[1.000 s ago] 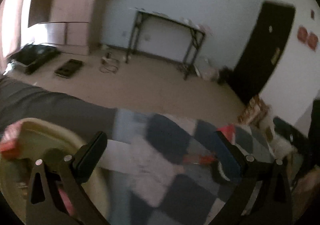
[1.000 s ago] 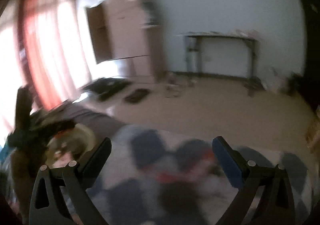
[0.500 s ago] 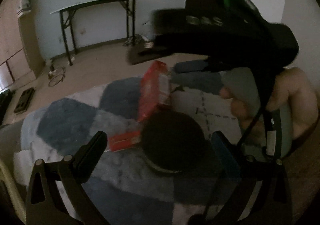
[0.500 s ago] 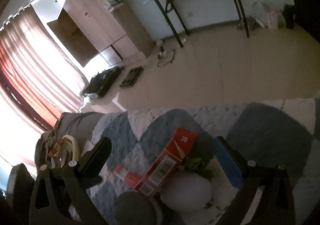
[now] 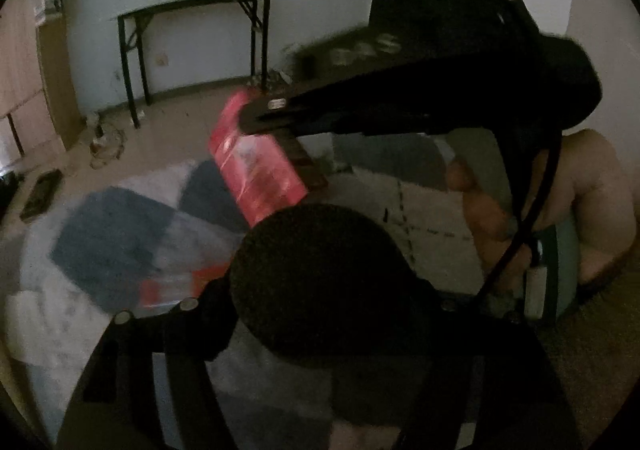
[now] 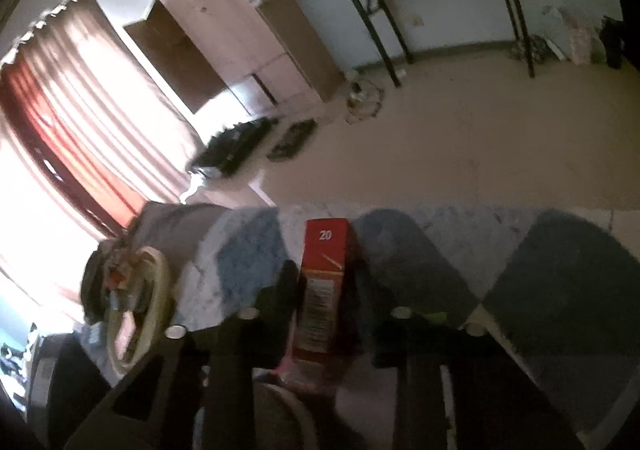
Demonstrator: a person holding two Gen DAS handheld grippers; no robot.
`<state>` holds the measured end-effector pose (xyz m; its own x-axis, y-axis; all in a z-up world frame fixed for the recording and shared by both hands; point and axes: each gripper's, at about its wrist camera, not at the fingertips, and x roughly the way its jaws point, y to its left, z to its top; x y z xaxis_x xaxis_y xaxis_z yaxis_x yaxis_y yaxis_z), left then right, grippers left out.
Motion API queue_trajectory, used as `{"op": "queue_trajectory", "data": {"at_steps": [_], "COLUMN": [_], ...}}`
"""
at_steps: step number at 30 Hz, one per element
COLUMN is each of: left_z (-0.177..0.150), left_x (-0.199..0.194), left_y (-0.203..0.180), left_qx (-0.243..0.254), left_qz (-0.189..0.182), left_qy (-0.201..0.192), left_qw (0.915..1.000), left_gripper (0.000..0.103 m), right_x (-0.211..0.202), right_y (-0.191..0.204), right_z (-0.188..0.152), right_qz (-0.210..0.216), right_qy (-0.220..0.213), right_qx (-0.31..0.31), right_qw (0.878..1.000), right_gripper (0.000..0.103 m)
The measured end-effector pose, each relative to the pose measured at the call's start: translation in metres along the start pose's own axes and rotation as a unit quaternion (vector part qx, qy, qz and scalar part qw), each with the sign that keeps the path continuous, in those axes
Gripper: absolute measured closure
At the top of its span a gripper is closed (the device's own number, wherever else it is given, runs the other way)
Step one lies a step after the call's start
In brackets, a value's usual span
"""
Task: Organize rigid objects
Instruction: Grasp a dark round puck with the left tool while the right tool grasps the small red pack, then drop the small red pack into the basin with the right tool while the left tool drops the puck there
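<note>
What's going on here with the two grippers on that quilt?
A person is sorting small items on a blue and white patchwork quilt. The right gripper has just closed its jaws on a red carton marked 20. The left gripper has just been closing around a dark round object, seemingly gripping it. A cream basin already holding a few things sits at the quilt's far left edge.
</note>
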<state>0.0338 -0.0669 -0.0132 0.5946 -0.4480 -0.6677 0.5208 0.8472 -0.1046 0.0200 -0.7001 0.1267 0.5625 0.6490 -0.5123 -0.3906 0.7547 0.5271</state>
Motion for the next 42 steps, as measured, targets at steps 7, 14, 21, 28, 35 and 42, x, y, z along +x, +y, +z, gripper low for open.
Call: {"op": "queue_trajectory", "data": {"at_steps": [7, 14, 21, 28, 35, 42], "left_z": [-0.005, -0.060, -0.143, -0.190, -0.197, -0.146], "left_x": [-0.111, -0.247, -0.263, -0.269, -0.261, -0.288], "left_y": [0.040, 0.125, 0.217, 0.249, 0.268, 0.200], "left_qx": [-0.016, -0.080, -0.216, -0.294, -0.344, -0.257], "left_qz": [0.090, 0.247, 0.331, 0.344, 0.331, 0.333], "left_qy": [-0.062, -0.085, -0.070, -0.056, -0.057, -0.152], "left_qw": [0.9939, 0.9620, 0.9161, 0.8900, 0.8770, 0.8943], "left_gripper": [0.034, 0.035, 0.035, 0.035, 0.012, 0.000], "right_x": [-0.063, -0.052, 0.057, 0.134, 0.128, 0.052], "right_y": [0.009, 0.086, 0.217, 0.259, 0.269, 0.245], "right_z": [0.007, -0.003, -0.036, -0.060, -0.068, -0.041], "right_qz": [0.070, 0.201, 0.239, 0.222, 0.222, 0.157], "right_qy": [-0.066, -0.049, 0.093, 0.170, 0.138, 0.010], "right_qx": [-0.030, -0.110, -0.265, -0.321, -0.323, -0.313], "right_qw": [0.995, 0.972, 0.930, 0.905, 0.910, 0.937], "right_gripper": [0.081, 0.081, 0.081, 0.081, 0.040, 0.007]}}
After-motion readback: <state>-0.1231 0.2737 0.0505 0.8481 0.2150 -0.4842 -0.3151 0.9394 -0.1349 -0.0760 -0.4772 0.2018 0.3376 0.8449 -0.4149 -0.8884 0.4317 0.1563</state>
